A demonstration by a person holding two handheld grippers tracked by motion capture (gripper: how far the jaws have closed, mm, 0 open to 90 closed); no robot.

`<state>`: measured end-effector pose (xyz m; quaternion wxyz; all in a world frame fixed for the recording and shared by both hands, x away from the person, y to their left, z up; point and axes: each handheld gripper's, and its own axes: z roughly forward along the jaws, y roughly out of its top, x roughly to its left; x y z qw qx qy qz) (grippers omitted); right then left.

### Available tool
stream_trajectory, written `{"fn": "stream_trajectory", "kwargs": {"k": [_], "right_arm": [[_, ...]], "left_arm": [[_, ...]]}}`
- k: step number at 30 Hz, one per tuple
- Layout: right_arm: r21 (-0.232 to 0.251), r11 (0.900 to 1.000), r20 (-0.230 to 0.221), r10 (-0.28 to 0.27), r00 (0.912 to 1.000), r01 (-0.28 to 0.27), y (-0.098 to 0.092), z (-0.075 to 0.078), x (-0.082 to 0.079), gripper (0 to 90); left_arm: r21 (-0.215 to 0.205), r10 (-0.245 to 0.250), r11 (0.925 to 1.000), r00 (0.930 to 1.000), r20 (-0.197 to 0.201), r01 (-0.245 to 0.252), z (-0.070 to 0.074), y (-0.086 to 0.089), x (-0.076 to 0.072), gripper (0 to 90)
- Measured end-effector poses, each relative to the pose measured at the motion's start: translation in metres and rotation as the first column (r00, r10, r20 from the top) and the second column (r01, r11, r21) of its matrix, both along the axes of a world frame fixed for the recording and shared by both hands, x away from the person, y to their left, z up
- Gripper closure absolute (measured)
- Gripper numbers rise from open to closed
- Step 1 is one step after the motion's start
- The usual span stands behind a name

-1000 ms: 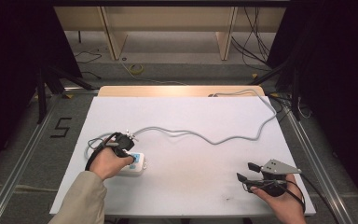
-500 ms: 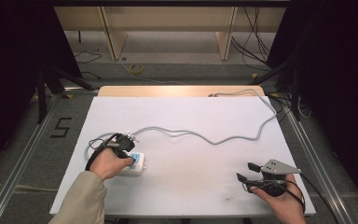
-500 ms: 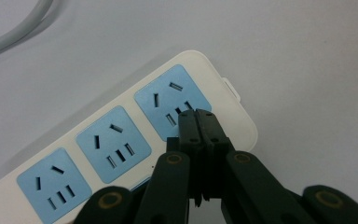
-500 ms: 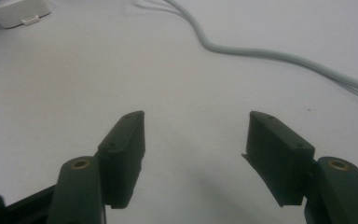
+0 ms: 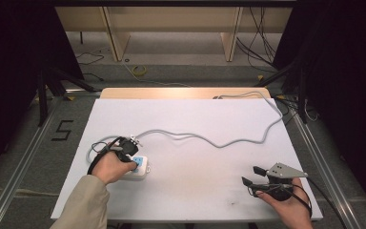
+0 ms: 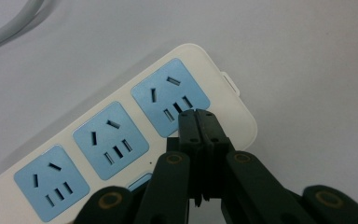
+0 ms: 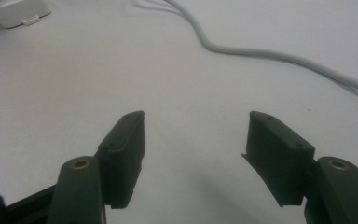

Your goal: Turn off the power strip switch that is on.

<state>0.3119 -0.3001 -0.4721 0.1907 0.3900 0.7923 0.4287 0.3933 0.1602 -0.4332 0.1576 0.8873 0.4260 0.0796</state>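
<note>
With its jaws pressed together, the left tongs (image 6: pixel 198 122) bear on the power strip (image 6: pixel 121 135), likely steadying it, while the right tongs (image 7: pixel 196 140) idle wide open, empty, near-right on the desk (image 5: pixel 209 119).

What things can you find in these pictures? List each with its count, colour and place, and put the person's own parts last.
Power strip: one, white with blue sockets, near-left of table.
Cable: one, grey, winding from the strip to the far-right edge.
Table: one, white top.
Number marking: one, black, floor left of table.
Left gripper: one, black, shut, tips over the strip's end socket.
Right gripper: one, black, open, near-right of table.
</note>
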Motion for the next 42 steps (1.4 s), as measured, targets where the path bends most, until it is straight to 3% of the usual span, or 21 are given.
{"fn": "stream_trajectory", "kwargs": {"k": [20,42], "right_arm": [[0.0,1.0,0.0,0.002,1.0,-0.002,0.0,-0.0003,0.0001,38.3],[-0.002,1.0,-0.001,0.002,1.0,-0.002,0.0002,-0.0002,-0.0001,38.3]], "left_arm": [[0.015,-0.024,0.9996,0.9996,-0.015,0.025,-0.0003,-0.0042,-0.001,89.5],[0.03,-0.017,0.9994,0.9997,-0.018,0.018,-0.0016,-0.0071,-0.0011,89.8]]}}
